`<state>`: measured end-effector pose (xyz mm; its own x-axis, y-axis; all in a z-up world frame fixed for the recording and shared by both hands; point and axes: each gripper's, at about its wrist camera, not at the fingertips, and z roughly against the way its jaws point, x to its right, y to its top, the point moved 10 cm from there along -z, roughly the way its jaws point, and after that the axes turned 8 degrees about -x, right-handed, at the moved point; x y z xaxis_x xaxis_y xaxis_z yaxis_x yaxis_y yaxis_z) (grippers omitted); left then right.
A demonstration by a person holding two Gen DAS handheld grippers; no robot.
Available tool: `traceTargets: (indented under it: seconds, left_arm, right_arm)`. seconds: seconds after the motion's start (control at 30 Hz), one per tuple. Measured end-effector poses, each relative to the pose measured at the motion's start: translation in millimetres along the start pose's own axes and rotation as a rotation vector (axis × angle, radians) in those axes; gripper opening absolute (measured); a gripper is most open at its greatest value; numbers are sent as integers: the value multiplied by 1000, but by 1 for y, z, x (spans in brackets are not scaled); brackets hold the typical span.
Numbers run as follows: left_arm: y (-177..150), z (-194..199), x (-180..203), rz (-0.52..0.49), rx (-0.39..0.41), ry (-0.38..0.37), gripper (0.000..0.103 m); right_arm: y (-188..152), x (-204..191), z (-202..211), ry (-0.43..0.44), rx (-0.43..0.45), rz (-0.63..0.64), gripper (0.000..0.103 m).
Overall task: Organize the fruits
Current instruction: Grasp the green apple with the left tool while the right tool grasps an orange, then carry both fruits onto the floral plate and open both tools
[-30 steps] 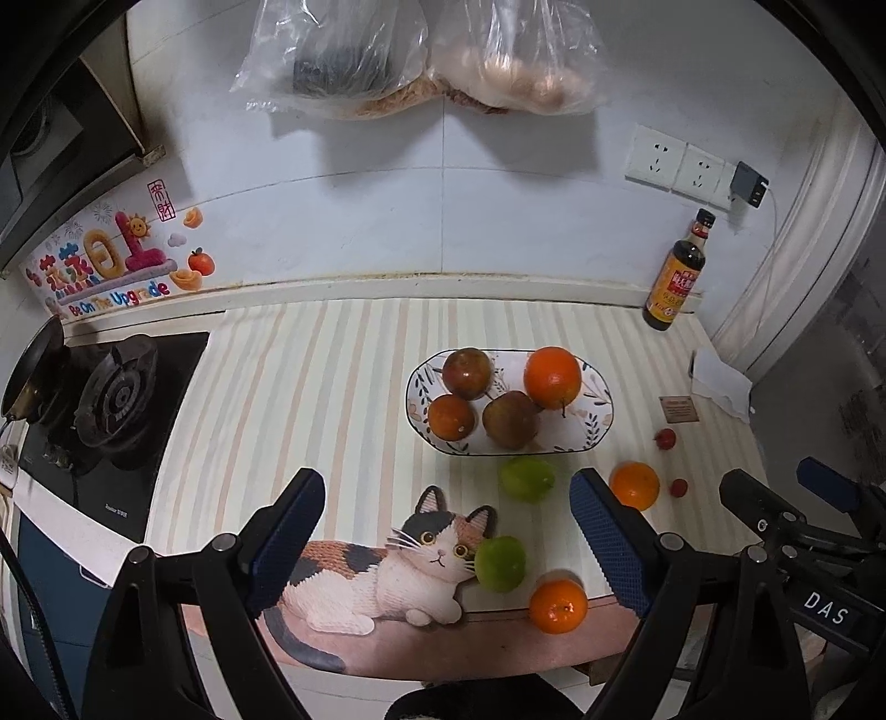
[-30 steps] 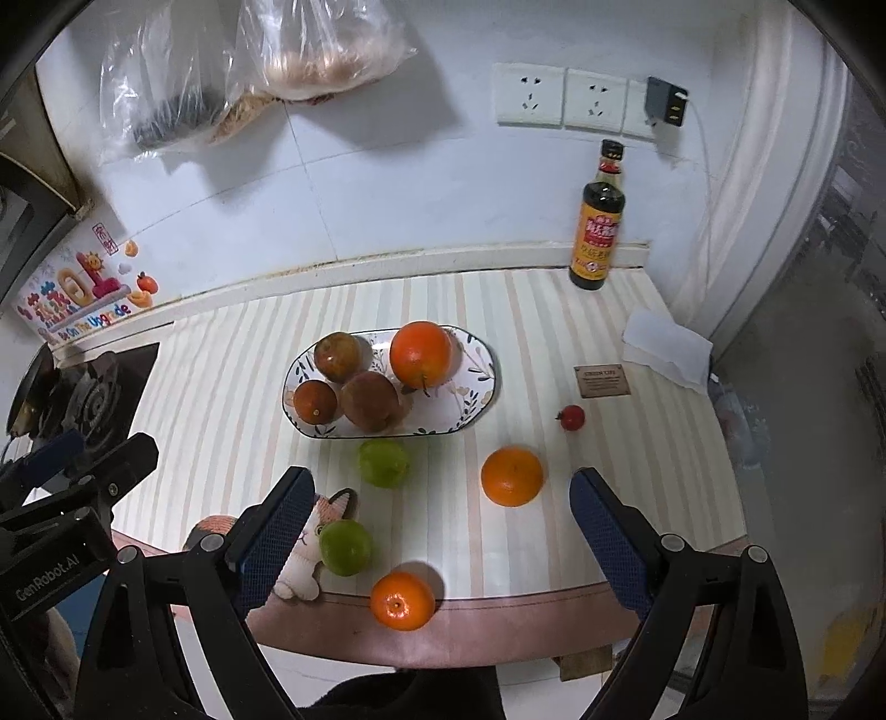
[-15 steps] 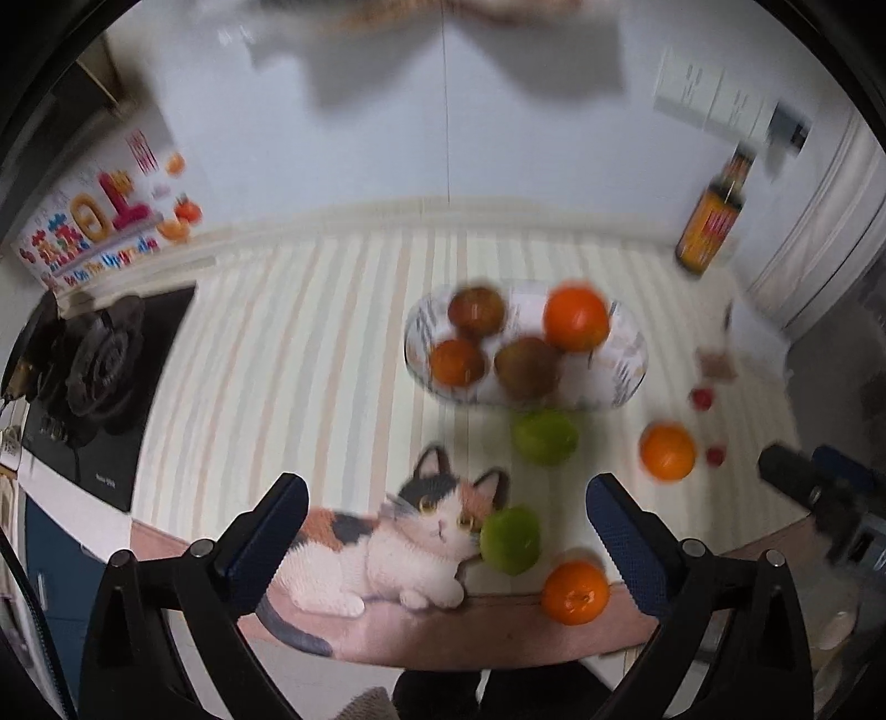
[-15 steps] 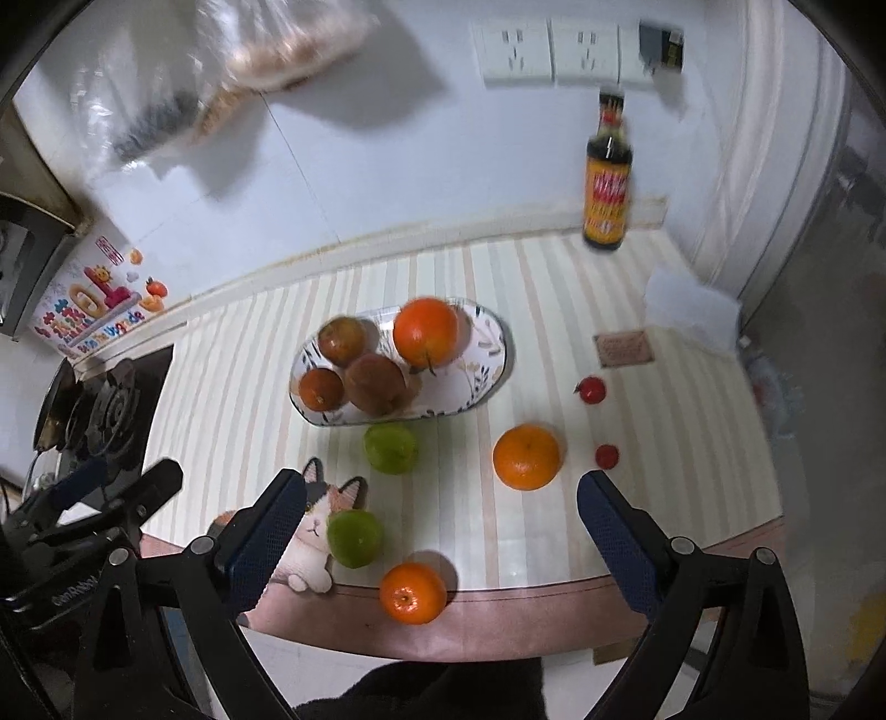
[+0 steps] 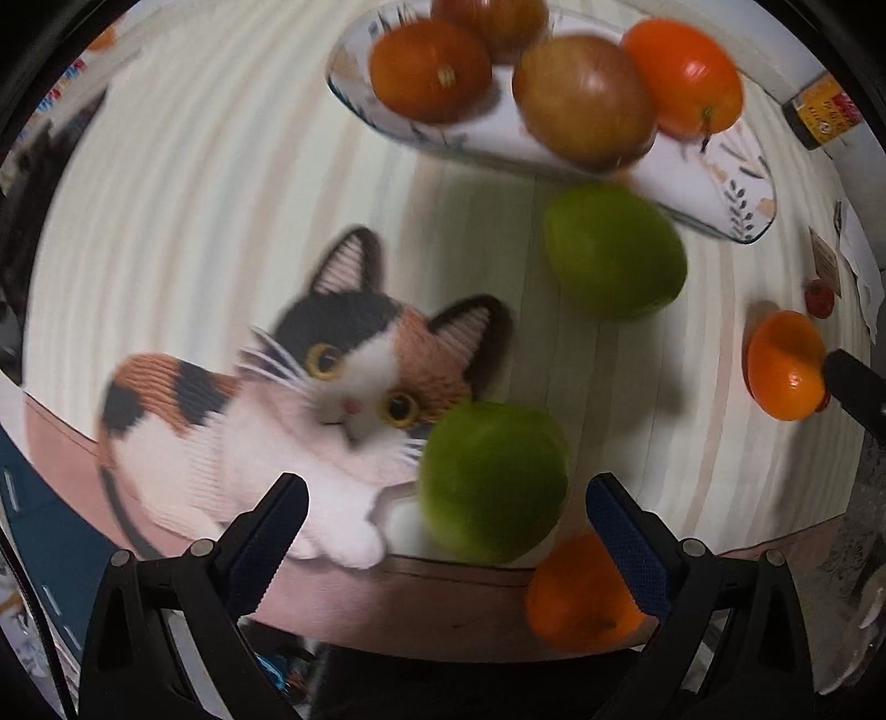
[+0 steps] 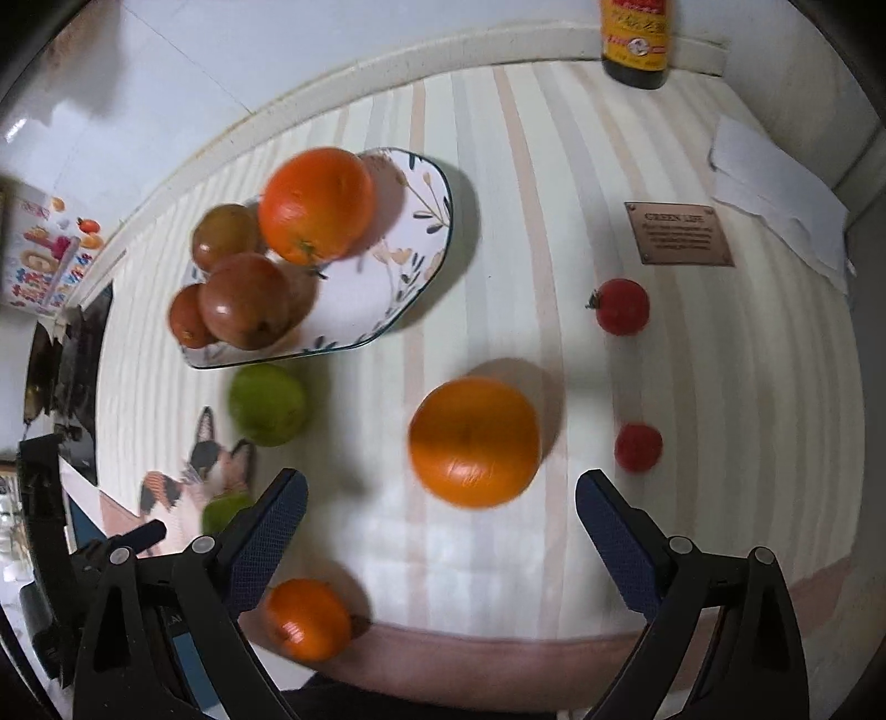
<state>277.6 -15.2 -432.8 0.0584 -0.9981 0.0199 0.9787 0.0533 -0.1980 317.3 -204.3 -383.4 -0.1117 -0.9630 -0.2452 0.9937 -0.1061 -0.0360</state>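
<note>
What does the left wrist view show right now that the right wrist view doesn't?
Only the left wrist view shows the cat's whole face. Only the right wrist view shows the second, nearer cherry tomato, the brown label and the white paper. Both show the plate of fruit, two green fruits, two loose oranges and the sauce bottle. The left gripper and right gripper are open.

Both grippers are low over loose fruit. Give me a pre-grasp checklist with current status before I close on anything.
1. Left gripper open: ok.
2. Near green fruit between its fingers: not ok, it lies off-centre toward the right finger.
3. Right gripper open: ok.
4. Large orange lined up between its fingers: ok, though still ahead of the tips.
5. Room on the plate: ok, its right half is bare.
6. Small orange safe at the counter edge: cannot tell.
</note>
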Motion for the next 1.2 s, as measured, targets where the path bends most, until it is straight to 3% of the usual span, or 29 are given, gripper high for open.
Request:
traceTargets:
  seconds: [0.07,0.1,0.13,0.2,0.3,0.63,1.0,1.2]
  left_arm:
    - [2,-6,5,4,-6,-25,96]
    - [3,-9,7,2,-7,-27,84]
    - [3,-12,8,-1,-8,-26,62]
    - [4,-14,12,-1,-4,-57,53]
    - [4,-11,6,-15,28,-18,53]
    - [5,-7,-29,-6,29,-14,53]
    - [6,-5,-24,-30,26,-32,53]
    - [23,35,-25,-45,61,-77,53]
  right_arm:
    - [4,1,-12,-14,-19,13,94]
    - [6,1,-19,-24,-32,24,89]
    - [7,1,-26,-34,-42,33,86]
    - [9,5,-40,-66,-62,42,72]
    - [10,7,-44,-63,-54,47,68]
    - [-35,-31,-60,37,-176,116,68]
    - [-36,-36,-52,18,-131,99,68]
    - [-34,-40,-50,35,-131,76,67]
